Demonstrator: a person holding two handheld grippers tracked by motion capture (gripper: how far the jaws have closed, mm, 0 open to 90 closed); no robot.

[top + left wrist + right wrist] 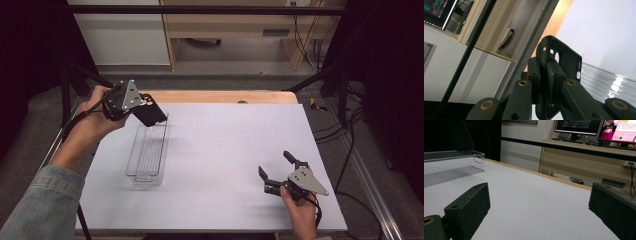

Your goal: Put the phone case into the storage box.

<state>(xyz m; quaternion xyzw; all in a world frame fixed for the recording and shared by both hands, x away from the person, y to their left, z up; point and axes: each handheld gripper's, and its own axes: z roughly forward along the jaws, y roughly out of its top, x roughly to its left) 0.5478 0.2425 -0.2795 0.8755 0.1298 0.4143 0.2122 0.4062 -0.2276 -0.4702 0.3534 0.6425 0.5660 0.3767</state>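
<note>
The black phone case hangs above the far left part of the table, pinched in the left gripper over the far end of a clear plastic tray. In the high view the table is a pale grey-white sheet with a wooden strip along its far edge. The tray lies lengthwise near the left edge. The middle and the right half of the top are bare, giving wide open room between the tray and the right gripper, which sits near the near right corner with its jaws spread wide and nothing between them. Beyond the far edge are a grey floor, a wooden desk and cables; dark metal frame bars stand at both sides.

In the left gripper view the jaws are pressed onto the phone case, one on each side of its wall, with the camera cut-out and small holes of the case facing the lens. Behind it lie the table's wooden edge, the white top and the ribbed floor of the tray. A lit monitor shows at the upper left; its writing is too small to read.

In the right gripper view the two jaws stand far apart over the bare white top. The tray sits at the left, near the far edge. Two monitors glow on a wooden desk beyond; their text is unreadable.
</note>
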